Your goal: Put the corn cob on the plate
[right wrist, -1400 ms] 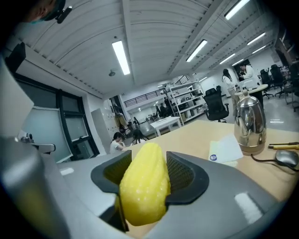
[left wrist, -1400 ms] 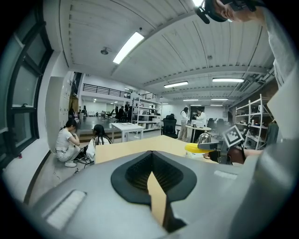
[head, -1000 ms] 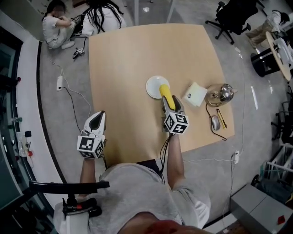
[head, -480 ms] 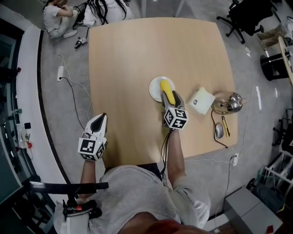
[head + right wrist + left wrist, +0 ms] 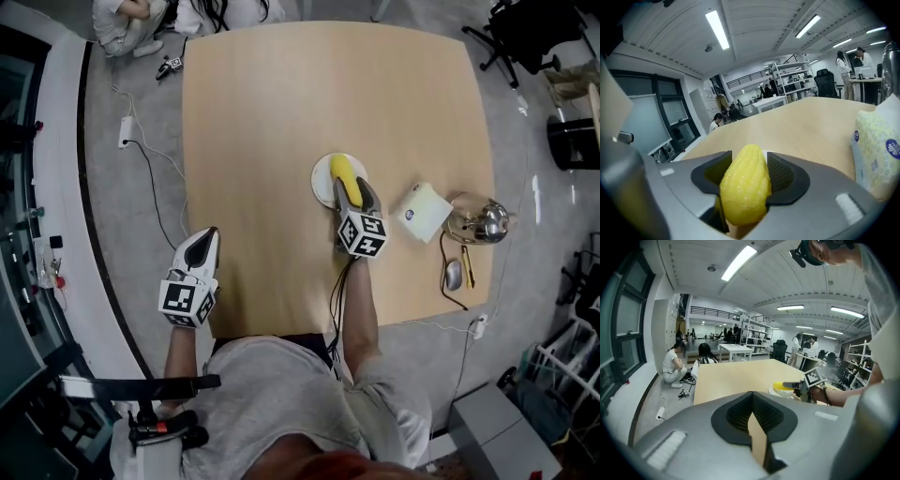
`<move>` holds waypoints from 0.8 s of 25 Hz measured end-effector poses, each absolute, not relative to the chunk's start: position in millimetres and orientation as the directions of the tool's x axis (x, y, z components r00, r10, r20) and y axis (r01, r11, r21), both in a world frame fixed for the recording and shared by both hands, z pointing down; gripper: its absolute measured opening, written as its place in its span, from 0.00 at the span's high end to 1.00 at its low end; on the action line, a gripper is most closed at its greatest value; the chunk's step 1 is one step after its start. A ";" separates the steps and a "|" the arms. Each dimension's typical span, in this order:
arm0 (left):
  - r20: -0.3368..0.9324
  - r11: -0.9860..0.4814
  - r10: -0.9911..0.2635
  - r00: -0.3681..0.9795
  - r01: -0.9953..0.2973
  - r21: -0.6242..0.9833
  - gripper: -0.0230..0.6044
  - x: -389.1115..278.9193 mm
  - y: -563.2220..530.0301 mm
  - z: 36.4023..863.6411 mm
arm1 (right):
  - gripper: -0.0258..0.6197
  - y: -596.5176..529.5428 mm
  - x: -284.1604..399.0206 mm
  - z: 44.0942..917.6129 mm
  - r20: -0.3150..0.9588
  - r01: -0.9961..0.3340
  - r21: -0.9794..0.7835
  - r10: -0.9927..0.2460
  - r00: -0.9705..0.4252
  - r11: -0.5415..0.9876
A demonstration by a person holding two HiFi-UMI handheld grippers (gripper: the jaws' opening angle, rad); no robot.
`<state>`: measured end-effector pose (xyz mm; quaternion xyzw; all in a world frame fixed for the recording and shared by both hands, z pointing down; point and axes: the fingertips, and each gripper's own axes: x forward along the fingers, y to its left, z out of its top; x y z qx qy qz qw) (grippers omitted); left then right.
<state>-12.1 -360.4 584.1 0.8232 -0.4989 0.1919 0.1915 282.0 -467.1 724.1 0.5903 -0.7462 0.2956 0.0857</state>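
The yellow corn cob (image 5: 344, 178) lies over the small white plate (image 5: 322, 176) in the middle of the table, with my right gripper (image 5: 355, 199) shut on its near end. In the right gripper view the corn cob (image 5: 743, 189) fills the space between the two jaws, and a thin edge of the plate (image 5: 769, 153) shows just behind it. My left gripper (image 5: 199, 248) hangs at the table's near left edge, shut with nothing in it. In the left gripper view its jaws (image 5: 753, 417) meet, and the corn cob (image 5: 783, 386) shows far off.
A white tissue pack (image 5: 423, 212) lies right of the plate. Further right are a shiny metal kettle (image 5: 482, 222), a computer mouse (image 5: 454, 274) and a yellow pen (image 5: 467, 266). A cable hangs off the table's (image 5: 281, 94) near edge. People sit on the floor beyond the far left corner.
My right gripper has carried the corn cob a little further over the plate. The left gripper has hardly moved. The head camera has shifted, so the scene sits slightly differently.
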 end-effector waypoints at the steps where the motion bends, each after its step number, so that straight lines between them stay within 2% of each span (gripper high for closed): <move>1: 0.507 -0.428 -0.748 0.429 -0.895 0.125 0.93 -13.2 -360.3 587.0 | 0.59 -467.8 281.5 725.4 0.479 -0.933 -0.336 -0.830 -0.287 0.129; 20: 0.515 -0.429 -0.740 0.432 -0.894 0.132 0.93 -17.0 -362.3 595.2 | 0.58 -457.3 278.9 753.7 0.587 -0.960 -0.255 -0.771 -0.247 0.114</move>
